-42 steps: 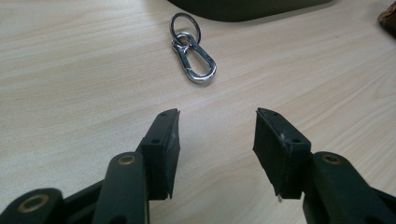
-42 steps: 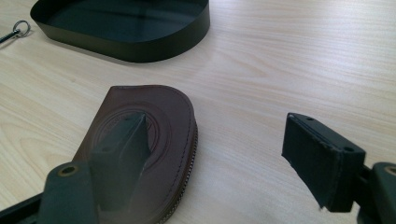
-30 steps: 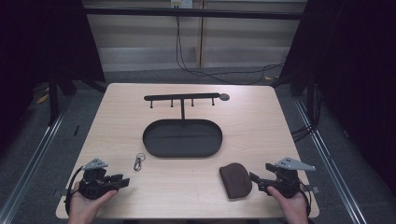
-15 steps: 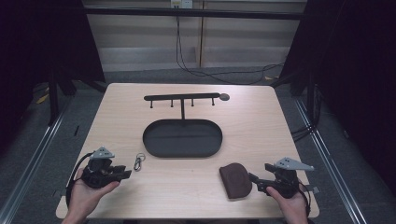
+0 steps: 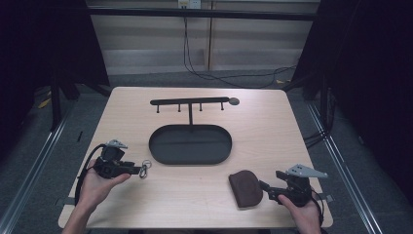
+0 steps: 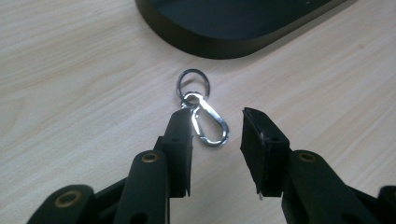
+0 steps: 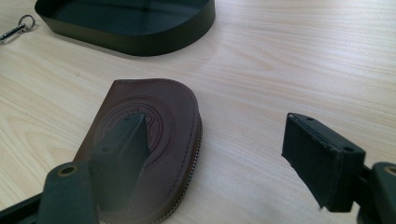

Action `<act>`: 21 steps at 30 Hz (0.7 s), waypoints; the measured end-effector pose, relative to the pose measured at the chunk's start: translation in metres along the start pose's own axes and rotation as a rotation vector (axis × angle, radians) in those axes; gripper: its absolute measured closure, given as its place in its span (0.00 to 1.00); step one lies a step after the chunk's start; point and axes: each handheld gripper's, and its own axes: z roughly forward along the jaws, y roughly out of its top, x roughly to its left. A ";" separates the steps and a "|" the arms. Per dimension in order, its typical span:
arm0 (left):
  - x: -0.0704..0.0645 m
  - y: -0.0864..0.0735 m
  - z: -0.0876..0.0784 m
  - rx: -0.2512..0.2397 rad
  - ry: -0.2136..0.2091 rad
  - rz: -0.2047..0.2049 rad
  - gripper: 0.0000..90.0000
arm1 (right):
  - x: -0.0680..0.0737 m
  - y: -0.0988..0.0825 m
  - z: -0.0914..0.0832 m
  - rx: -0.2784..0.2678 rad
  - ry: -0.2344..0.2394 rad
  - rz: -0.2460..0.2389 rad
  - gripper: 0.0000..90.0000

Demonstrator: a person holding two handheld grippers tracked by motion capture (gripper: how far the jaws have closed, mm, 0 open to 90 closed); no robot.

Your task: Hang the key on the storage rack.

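A silver carabiner on a key ring point(image 5: 145, 168) lies flat on the wooden table, just left of the black oval tray point(image 5: 190, 162). My left gripper point(image 5: 138, 170) points at it from the left. In the left gripper view the carabiner point(image 6: 208, 125) lies between the open jaws of the left gripper point(image 6: 217, 135), close against the left pad, and its ring point(image 6: 193, 84) lies beyond the tips. A brown leather zip pouch point(image 5: 245, 188) lies near the front right. My right gripper point(image 5: 265, 187) stands open beside it, its left jaw over the pouch point(image 7: 159, 116).
A black bar rack with several small hooks point(image 5: 190, 102) stands behind the tray on a thin post. The tray's wall point(image 6: 233, 42) is close beyond the carabiner. Bare wood lies between the carabiner and the pouch. The table's front edge runs just under both hands.
My left gripper has moved to the right and away from the front edge, up to the carabiner, which now lies between its jaws. The right gripper and the pouch have not moved.
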 end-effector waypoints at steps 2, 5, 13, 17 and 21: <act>0.005 0.004 0.002 0.017 0.010 -0.014 0.72 | 0.000 0.000 0.000 0.002 0.001 0.000 0.25; 0.010 0.012 0.005 0.038 -0.005 -0.013 0.74 | 0.001 0.000 0.001 0.008 0.005 -0.003 0.25; 0.016 0.025 0.018 0.111 -0.009 0.001 0.77 | 0.001 0.000 0.002 0.017 0.010 -0.008 0.25; 0.017 0.035 0.025 0.166 0.006 0.013 0.76 | 0.001 0.000 0.003 0.023 0.011 -0.005 0.25; 0.016 0.042 0.032 0.216 0.034 0.001 0.71 | 0.000 -0.001 0.003 0.024 0.009 -0.003 0.25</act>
